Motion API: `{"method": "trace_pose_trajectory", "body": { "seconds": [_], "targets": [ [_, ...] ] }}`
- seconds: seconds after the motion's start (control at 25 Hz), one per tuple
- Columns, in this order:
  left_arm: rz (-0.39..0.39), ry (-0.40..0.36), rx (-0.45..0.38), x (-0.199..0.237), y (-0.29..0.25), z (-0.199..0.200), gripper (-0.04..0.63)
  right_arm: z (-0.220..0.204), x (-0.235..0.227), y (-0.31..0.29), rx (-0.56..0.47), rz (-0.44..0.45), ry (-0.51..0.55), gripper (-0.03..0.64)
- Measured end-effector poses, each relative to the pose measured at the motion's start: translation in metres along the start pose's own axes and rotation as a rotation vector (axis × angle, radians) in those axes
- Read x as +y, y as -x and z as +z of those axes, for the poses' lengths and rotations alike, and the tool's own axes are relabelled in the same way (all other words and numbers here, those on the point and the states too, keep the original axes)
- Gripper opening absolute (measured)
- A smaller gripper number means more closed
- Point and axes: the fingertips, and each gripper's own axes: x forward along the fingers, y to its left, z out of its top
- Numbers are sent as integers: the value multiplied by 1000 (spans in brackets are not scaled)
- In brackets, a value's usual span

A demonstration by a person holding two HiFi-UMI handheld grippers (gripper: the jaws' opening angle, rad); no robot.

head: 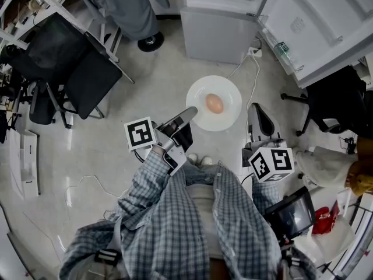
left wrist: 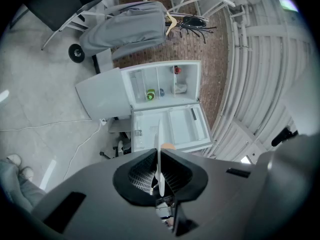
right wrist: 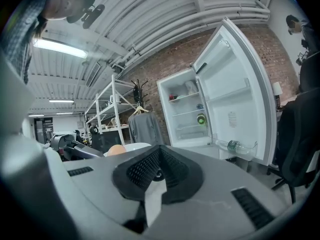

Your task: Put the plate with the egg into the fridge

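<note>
Left gripper (head: 191, 114) is clamping the near rim of the white plate (head: 201, 95), which is sitting edge-on between its jaws. The egg (head: 214, 103) is lying loose just beyond the jaw tips. Right gripper (head: 254, 107) is hanging closed and empty beside the plate. The open fridge (head: 224, 22) is standing well ahead. Risk, as I'm judging it: one rim is bearing the whole plate, so any tilt is sending the egg rolling off.

My right gripper (right wrist: 159, 151) has its dark ribbed jaws pressed together on nothing, tall white fridge (right wrist: 186, 115) wide open ahead, smooth brown egg (right wrist: 116, 149) peeking in left.
</note>
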Motion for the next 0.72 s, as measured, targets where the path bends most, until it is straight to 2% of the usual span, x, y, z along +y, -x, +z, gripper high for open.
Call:
{"method": "trace_pose_trajectory", "body": {
  "seconds": [0.72],
  "targets": [
    [5, -6, -87, -7, -7, -23, 20, -4, -24, 31, 20, 33, 7, 5]
  ]
}}
